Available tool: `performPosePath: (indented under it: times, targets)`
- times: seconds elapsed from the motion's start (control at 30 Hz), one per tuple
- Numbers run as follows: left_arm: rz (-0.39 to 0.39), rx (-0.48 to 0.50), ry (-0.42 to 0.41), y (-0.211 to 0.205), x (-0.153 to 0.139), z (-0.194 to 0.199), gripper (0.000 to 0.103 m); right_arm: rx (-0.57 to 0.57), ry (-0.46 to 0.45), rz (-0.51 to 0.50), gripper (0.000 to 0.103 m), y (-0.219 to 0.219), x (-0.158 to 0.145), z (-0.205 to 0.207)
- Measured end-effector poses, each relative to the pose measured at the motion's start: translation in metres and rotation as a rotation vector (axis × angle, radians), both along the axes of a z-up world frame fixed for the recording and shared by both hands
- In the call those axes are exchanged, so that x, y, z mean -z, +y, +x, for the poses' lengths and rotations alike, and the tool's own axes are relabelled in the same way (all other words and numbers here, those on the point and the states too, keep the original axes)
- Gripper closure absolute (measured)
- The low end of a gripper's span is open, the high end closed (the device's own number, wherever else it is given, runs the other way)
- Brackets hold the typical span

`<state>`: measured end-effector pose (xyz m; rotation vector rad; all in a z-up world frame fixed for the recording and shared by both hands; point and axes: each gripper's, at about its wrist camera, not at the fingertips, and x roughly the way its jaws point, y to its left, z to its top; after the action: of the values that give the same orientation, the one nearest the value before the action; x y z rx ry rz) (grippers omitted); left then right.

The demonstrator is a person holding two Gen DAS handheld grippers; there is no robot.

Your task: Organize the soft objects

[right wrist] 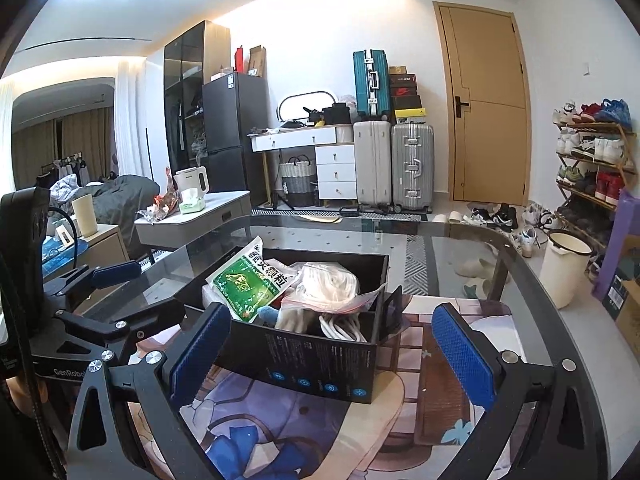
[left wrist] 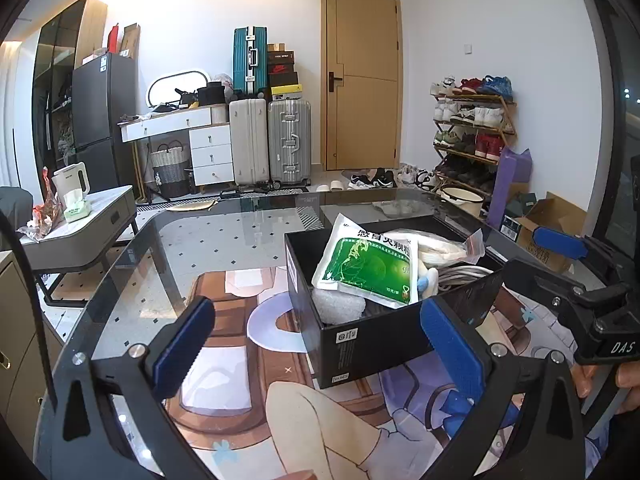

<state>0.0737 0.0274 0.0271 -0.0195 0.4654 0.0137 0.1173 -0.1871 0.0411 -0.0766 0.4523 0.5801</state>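
"DAS" is read on the right claw [left wrist: 560, 264] and "GenRobo" on the left claw [right wrist: 108, 284]. Both are held wide and empty beside the black box [left wrist: 372, 336], where the green-labelled packet [left wrist: 368, 268] lies among soft goods. The box is set mid-counter [right wrist: 460, 240], with bare glass toward the far edge.

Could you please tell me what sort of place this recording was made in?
Most likely a lived-in flat or studio room: stacked suitcases by the door, a loaded shoe rack, and a fridge near a bed.
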Motion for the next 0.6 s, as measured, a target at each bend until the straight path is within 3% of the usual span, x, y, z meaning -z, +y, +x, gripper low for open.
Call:
performPosePath:
  times: [0.6]
  targets:
    - [-0.011,-0.008,-0.017,0.0034,-0.0010,-0.0022,0.000,-0.004,-0.013,-0.002,0.001,0.0006,0.0002,-0.0032]
